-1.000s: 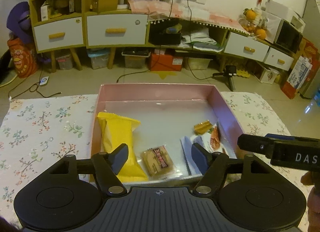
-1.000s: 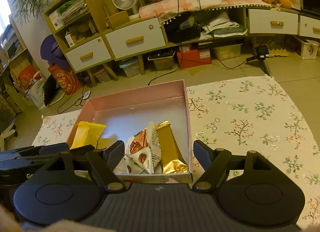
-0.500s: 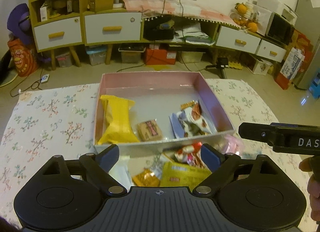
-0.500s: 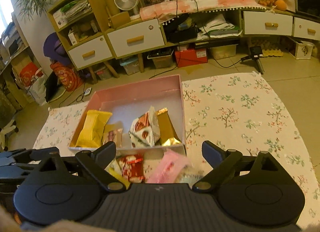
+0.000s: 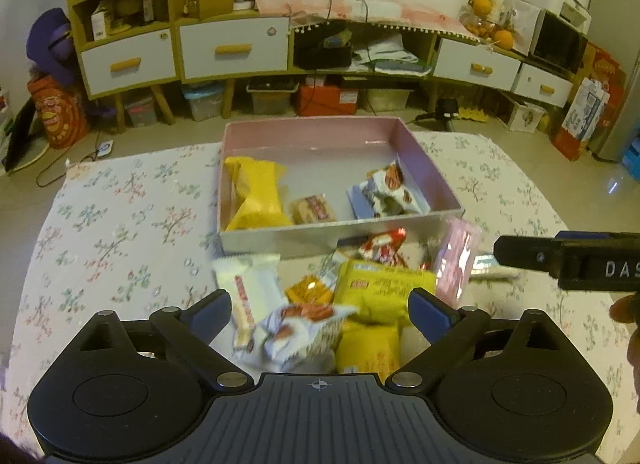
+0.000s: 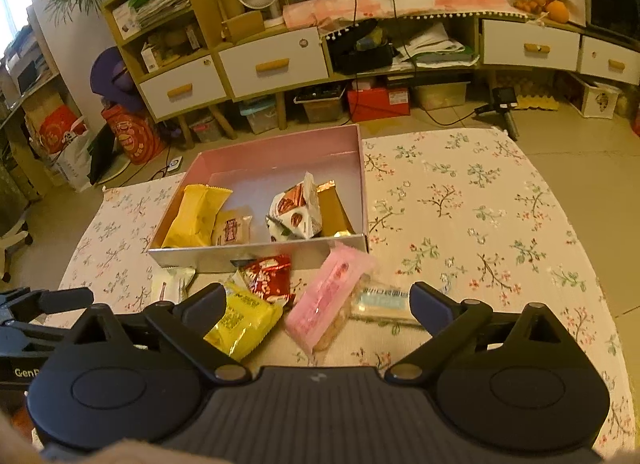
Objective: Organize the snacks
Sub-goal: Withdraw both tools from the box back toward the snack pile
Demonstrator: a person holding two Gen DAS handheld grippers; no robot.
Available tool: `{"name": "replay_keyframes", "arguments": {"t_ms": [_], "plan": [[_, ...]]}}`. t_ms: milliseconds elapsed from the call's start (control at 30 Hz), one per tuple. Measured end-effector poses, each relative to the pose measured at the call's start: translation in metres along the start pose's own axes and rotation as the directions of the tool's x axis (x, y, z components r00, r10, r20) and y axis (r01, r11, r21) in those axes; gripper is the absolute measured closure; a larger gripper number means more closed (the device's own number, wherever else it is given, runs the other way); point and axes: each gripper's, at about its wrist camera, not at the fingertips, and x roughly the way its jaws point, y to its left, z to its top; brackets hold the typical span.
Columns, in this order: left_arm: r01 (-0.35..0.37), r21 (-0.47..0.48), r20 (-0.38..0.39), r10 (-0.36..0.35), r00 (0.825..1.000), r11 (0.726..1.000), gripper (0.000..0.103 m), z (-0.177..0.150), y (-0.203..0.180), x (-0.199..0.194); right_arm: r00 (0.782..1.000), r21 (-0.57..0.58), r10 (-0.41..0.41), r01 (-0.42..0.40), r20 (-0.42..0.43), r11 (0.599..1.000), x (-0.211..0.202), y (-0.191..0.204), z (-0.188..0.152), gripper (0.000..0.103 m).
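Observation:
A pink box (image 5: 312, 136) (image 6: 280, 148) stands on the flowered tablecloth and holds a yellow packet (image 5: 256, 192) (image 6: 196, 212), a small biscuit pack (image 5: 314, 208) (image 6: 232, 229), a white nut packet (image 5: 390, 188) (image 6: 296, 216) and a gold packet (image 6: 334, 212). Several loose snacks lie in front of the box: a white bar (image 5: 250, 288), a yellow pack (image 5: 380, 292) (image 6: 240, 320), a red packet (image 5: 382, 246) (image 6: 268, 276) and a pink pack (image 5: 456, 260) (image 6: 332, 300). My left gripper (image 5: 320, 310) is open above this pile. My right gripper (image 6: 312, 304) is open above the pink pack.
Flowered tablecloth (image 6: 480, 224) stretches wide to the right of the box and to its left (image 5: 120, 224). A flat pale wrapper (image 6: 384, 300) lies right of the pink pack. Shelves and drawers (image 5: 232, 48) stand beyond the table's far edge.
Both grippers have pulled back from over the box toward the table's near side. The loose snack pile in front of the box has come into view. Both stay open.

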Motion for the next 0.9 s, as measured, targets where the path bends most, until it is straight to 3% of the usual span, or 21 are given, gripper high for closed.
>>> {"name": "replay_keyframes", "arguments": {"t_ms": [433,633,900], "plan": [[-0.023,-0.029,-0.028,0.022,0.999,0.999,0.004,-0.039,0.026,-0.014,1.0,-0.039,-0.009,0.008,-0.006,0.999,-0.006,0.016,-0.028,0.003],[-0.003,-0.084,-0.085,-0.004,0.996,0.996,0.004,-0.051,0.043,-0.004,0.998,-0.084,0.002,-0.007,-0.058,0.996,0.002,0.031,-0.038,0.002],[0.011,-0.064,-0.141,-0.02,0.99,0.998,0.006,-0.062,0.043,0.016,0.992,-0.109,0.01,-0.023,-0.125,0.994,0.016,0.044,-0.046,0.002]]}}
